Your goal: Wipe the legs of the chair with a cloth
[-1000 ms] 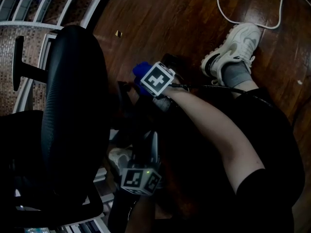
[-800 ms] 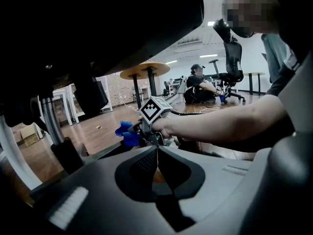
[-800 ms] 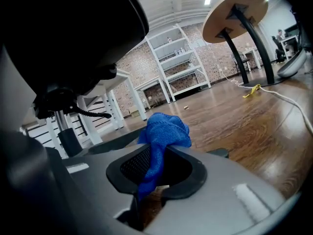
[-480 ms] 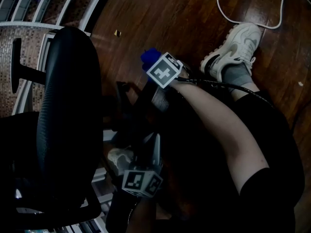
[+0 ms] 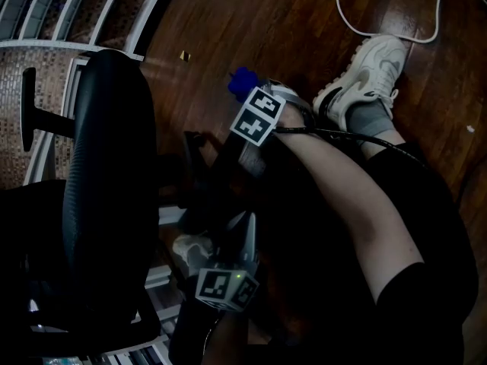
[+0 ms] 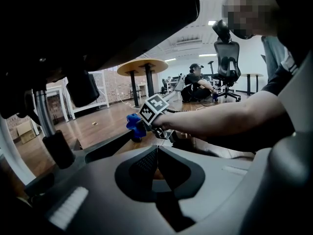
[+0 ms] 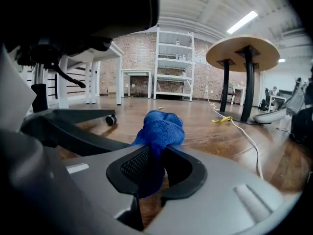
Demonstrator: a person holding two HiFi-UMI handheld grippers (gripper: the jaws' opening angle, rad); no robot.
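Observation:
The black office chair (image 5: pixel 106 181) fills the left of the head view; its dark base legs (image 5: pixel 217 173) reach toward the middle. My right gripper (image 5: pixel 251 97) is shut on a blue cloth (image 5: pixel 242 80) at the far end of one leg. In the right gripper view the cloth (image 7: pixel 159 129) bunches out of the shut jaws of my right gripper (image 7: pixel 152 153), with a chair leg (image 7: pixel 73 131) and its caster (image 7: pixel 111 120) to the left. My left gripper (image 5: pixel 242 230) hovers low by the chair base; its jaws (image 6: pixel 156 155) are shut with nothing between them.
A white cable (image 5: pixel 358 25) snakes over the dark wooden floor near the person's shoe (image 5: pixel 365 71). White shelf frames (image 5: pixel 114 6) stand behind the chair. A round table (image 7: pixel 243 50) stands to the right, and another office chair (image 6: pixel 227 62) further back.
My right gripper has slid up and to the right with the blue cloth, outward along the chair leg. The left gripper has hardly moved.

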